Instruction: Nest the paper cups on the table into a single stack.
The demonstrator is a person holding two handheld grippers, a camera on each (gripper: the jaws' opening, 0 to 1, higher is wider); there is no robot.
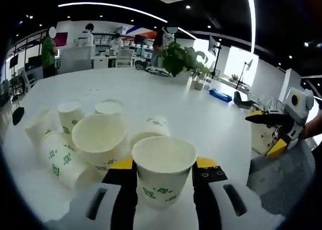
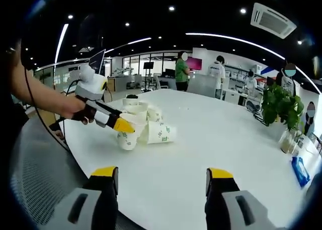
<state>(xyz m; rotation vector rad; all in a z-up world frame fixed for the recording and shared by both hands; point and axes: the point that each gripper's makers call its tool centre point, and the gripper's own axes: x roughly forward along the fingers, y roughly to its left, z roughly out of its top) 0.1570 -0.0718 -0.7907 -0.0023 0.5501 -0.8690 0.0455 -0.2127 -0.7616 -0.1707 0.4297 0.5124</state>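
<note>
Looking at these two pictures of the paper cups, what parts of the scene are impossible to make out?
- Total cup count: in the left gripper view the pile of paper cups overlaps, with rear cups hidden by front ones.
- Base of the held cup: covered by the left gripper.
- In the right gripper view the left gripper covers part of the pile.
- Green print on the cups: too small to read.
- Blue object: cut by the view's edge.
</note>
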